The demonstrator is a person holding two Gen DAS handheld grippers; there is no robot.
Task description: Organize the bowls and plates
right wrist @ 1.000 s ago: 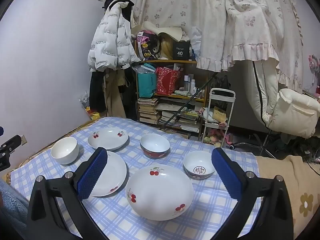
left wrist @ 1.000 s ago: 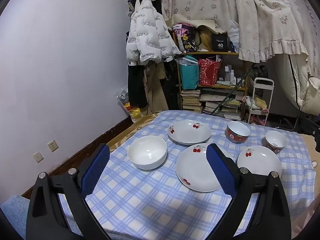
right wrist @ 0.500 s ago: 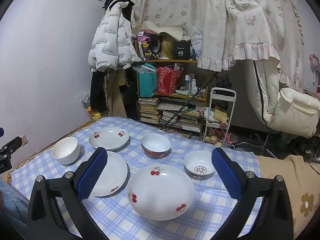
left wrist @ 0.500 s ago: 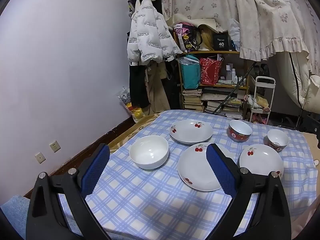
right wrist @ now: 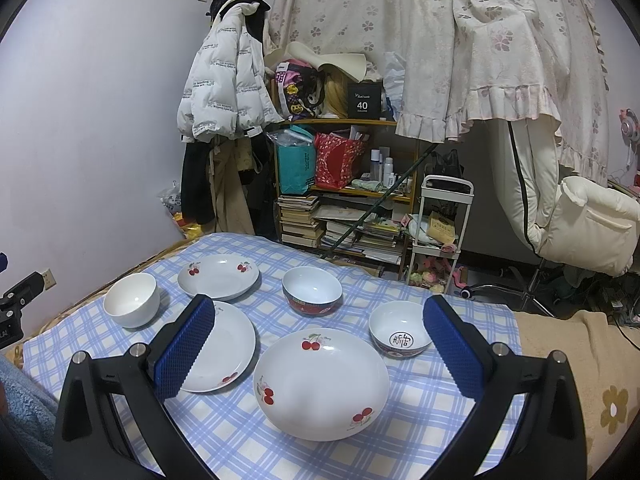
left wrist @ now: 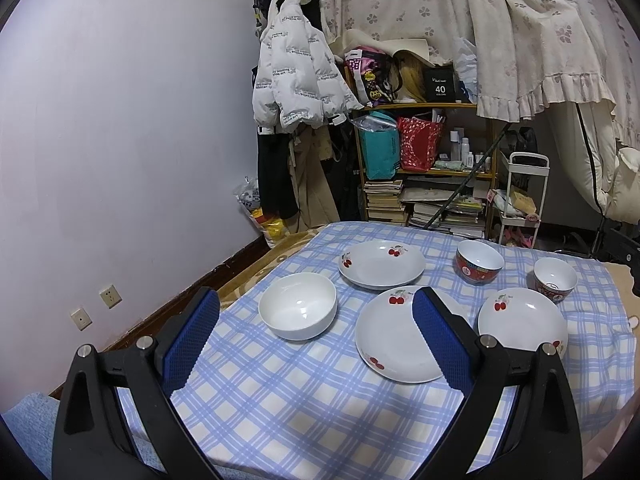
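Three white cherry-print plates lie on a blue checked tablecloth (left wrist: 304, 400): a far plate (left wrist: 382, 264), a middle plate (left wrist: 394, 338) and a right plate (left wrist: 522, 322). A plain white bowl (left wrist: 298, 305) sits at the left. A red-patterned bowl (left wrist: 479, 261) and a smaller patterned bowl (left wrist: 556, 278) stand at the back right. My left gripper (left wrist: 316, 338) hovers open above the near cloth, holding nothing. My right gripper (right wrist: 320, 352) is open over the nearest plate (right wrist: 322, 378), between the middle plate (right wrist: 226, 352) and the small bowl (right wrist: 400, 334). The white bowl (right wrist: 132, 299) lies far left.
A cluttered shelf (right wrist: 344, 196) with books and bags stands behind the table. A white puffer jacket (left wrist: 298, 76) hangs at the wall. A white cart (right wrist: 440, 232) and a white chair (right wrist: 588, 224) stand to the right. A beige flowered cover (right wrist: 580, 380) borders the cloth.
Both grippers have drawn back and risen slightly, so the dishes look a little smaller and lower in view. No dish has moved.
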